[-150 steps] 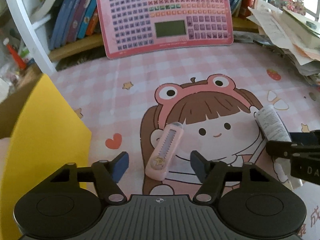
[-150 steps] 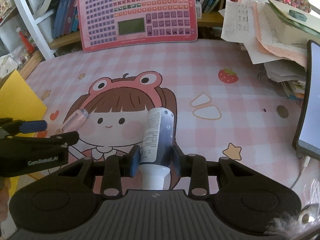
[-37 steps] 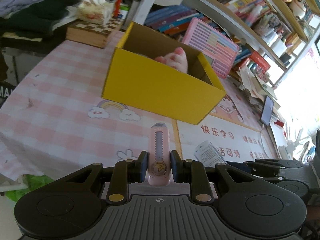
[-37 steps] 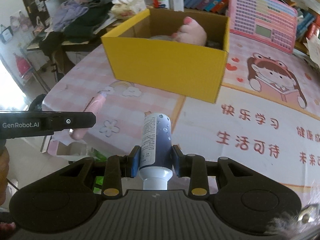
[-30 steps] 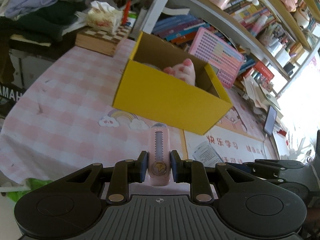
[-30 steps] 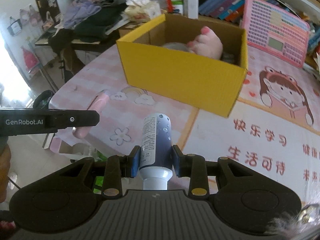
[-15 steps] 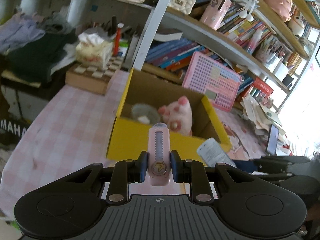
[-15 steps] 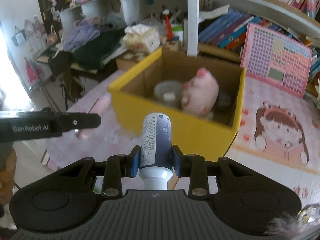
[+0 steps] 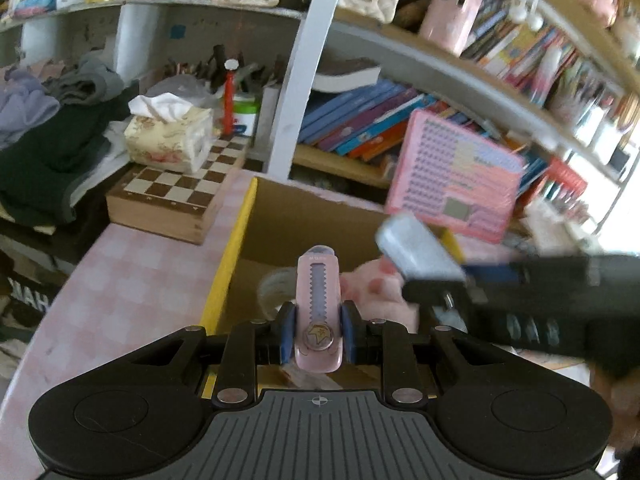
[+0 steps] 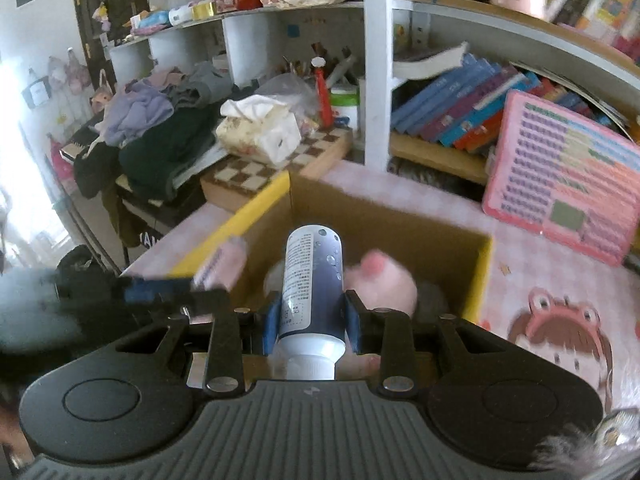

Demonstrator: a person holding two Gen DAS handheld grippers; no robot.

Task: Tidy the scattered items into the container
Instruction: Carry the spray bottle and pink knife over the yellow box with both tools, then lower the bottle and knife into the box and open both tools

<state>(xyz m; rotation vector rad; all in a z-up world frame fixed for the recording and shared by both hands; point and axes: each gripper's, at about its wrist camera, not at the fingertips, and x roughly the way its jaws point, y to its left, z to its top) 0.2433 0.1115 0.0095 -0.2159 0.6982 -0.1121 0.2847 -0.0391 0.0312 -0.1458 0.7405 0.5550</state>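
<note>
My left gripper (image 9: pixel 316 332) is shut on a pink utility knife (image 9: pixel 318 300) and holds it above the open yellow cardboard box (image 9: pixel 228 256). My right gripper (image 10: pixel 312 322) is shut on a dark blue and white tube (image 10: pixel 312 280), also above the box (image 10: pixel 482 276). A pink plush toy (image 10: pixel 380 284) and a grey round item lie inside the box. The right gripper with the tube (image 9: pixel 416 250) shows blurred at the right of the left wrist view. The left gripper with the knife (image 10: pixel 220 264) shows blurred at the left of the right wrist view.
A pink toy keyboard (image 10: pixel 568 184) leans against the bookshelf behind the box. A chessboard box (image 9: pixel 172 196) with a tissue box (image 9: pixel 168 140) on it stands at the table's left end. Clothes (image 10: pixel 160 132) are piled further left. The pink cartoon mat (image 10: pixel 560 320) covers the table.
Both grippers have moved forward and up, from in front of the yellow box to over its opening, still holding the knife and the tube. They now stand close together.
</note>
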